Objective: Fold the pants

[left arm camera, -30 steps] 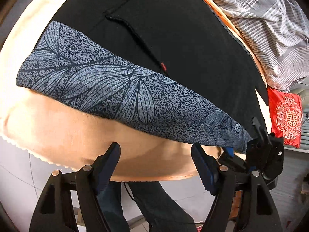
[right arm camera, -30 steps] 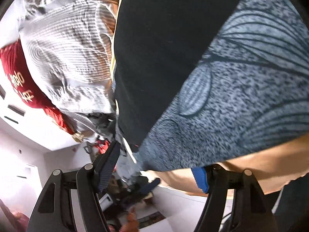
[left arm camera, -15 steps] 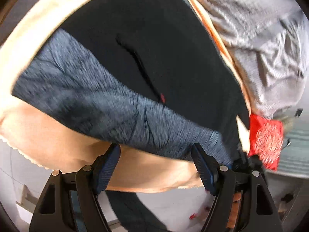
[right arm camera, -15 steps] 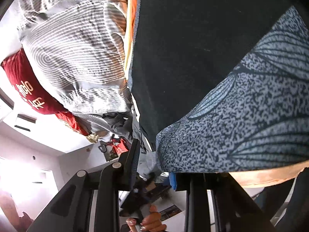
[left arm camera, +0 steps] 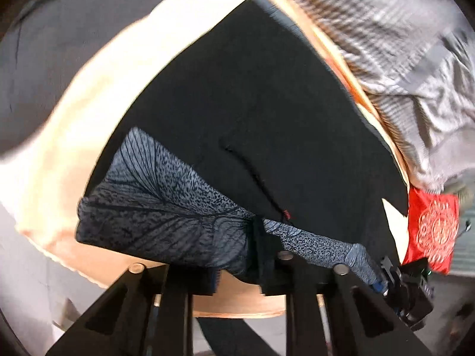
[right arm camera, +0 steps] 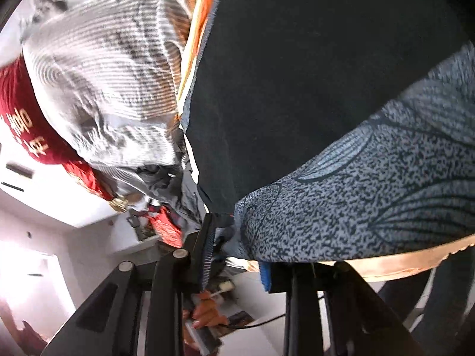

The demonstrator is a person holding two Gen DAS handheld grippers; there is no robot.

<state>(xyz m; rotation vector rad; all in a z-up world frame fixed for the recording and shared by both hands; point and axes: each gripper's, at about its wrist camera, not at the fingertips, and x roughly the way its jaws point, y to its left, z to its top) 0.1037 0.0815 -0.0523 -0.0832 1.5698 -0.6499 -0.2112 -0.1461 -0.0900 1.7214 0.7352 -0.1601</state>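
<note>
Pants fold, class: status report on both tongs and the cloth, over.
Left tongs shut on pants waistband. Right tongs shut on its corner. Black legs flat on cream sheet. Nothing in the way.

The left gripper has its jaws drawn close together, pinching a bunched fold of the pants between them. The right gripper likewise clamps the pants' patterned corner between narrowed jaws, and appears just right of the left gripper's tips.
</note>
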